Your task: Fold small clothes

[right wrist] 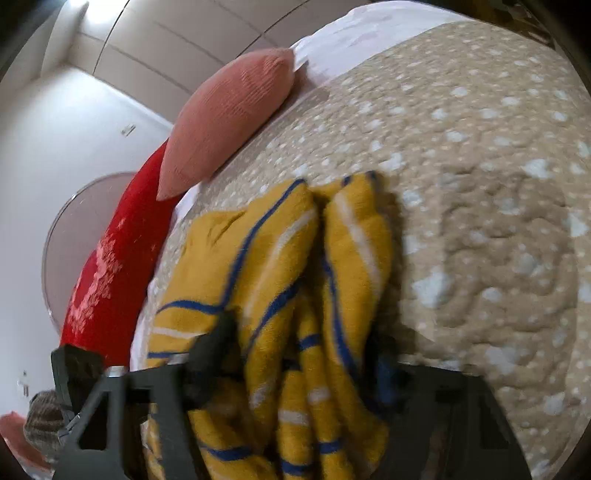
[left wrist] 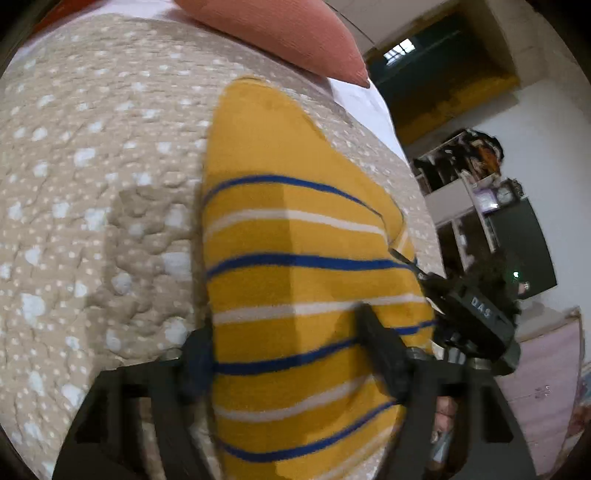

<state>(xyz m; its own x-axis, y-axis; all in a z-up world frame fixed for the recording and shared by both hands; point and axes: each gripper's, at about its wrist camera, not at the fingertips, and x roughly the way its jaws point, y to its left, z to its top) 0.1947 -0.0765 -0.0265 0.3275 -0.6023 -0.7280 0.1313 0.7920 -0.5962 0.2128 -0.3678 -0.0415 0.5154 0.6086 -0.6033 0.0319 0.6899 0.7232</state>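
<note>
A small yellow garment with blue and white stripes hangs spread over a beige dotted bedspread. My left gripper is shut on its near edge, fingers on either side of the cloth. My right gripper shows at the garment's right edge in the left wrist view. In the right wrist view the garment is bunched in folds, and my right gripper is shut on it above the bedspread.
A pink cushion lies at the head of the bed, also in the right wrist view, beside a red patterned cushion. White sheet borders the bedspread. Shelves and a dark screen stand off the bed's right.
</note>
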